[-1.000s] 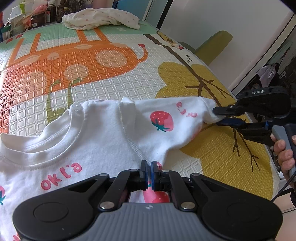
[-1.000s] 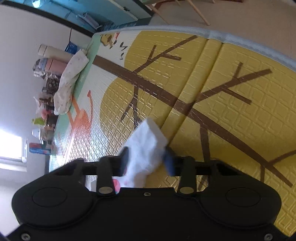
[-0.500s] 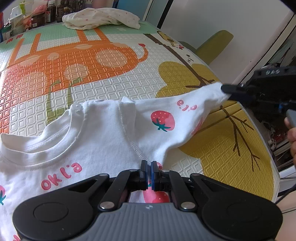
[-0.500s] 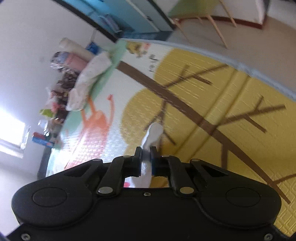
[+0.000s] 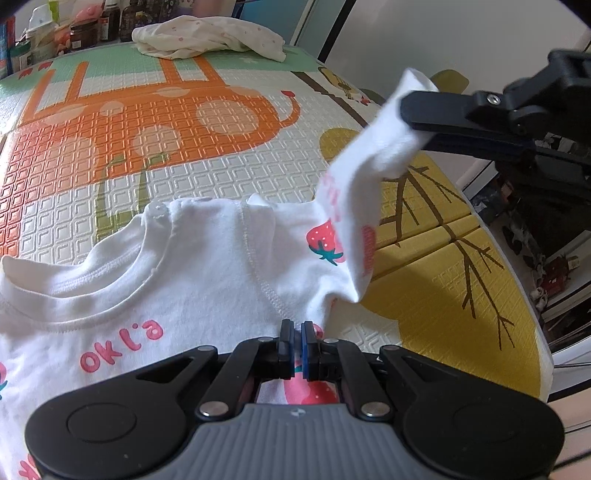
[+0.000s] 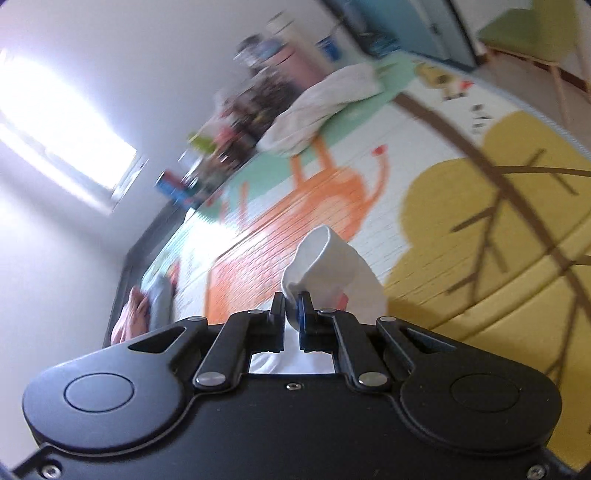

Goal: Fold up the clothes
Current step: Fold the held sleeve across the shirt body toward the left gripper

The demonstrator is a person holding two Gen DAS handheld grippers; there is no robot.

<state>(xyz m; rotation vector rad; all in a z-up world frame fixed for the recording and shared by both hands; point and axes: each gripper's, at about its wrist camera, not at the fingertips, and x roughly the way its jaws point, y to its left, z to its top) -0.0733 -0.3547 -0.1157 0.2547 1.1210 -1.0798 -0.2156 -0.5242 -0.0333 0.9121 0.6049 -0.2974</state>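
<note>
Now, in the left wrist view, the right gripper point(image 5: 413, 110) has lifted 1 sleeve point(image 5: 369, 173) higher above the play mat point(image 5: 221, 155); the left gripper point(image 5: 295, 341), clenched, pins 1 white shirt point(image 5: 207, 273). In the right wrist view, the clenched jaws grasp the sleeve.

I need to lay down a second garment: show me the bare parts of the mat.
Bare: the orange patch between the white shirt and the crumpled cloth; the yellow tree area right of the sleeve. Crowded: bottles along the far edge.

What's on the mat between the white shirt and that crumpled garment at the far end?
Nothing: in the left wrist view, only bare mat lies between the white shirt and the crumpled garment.
</note>
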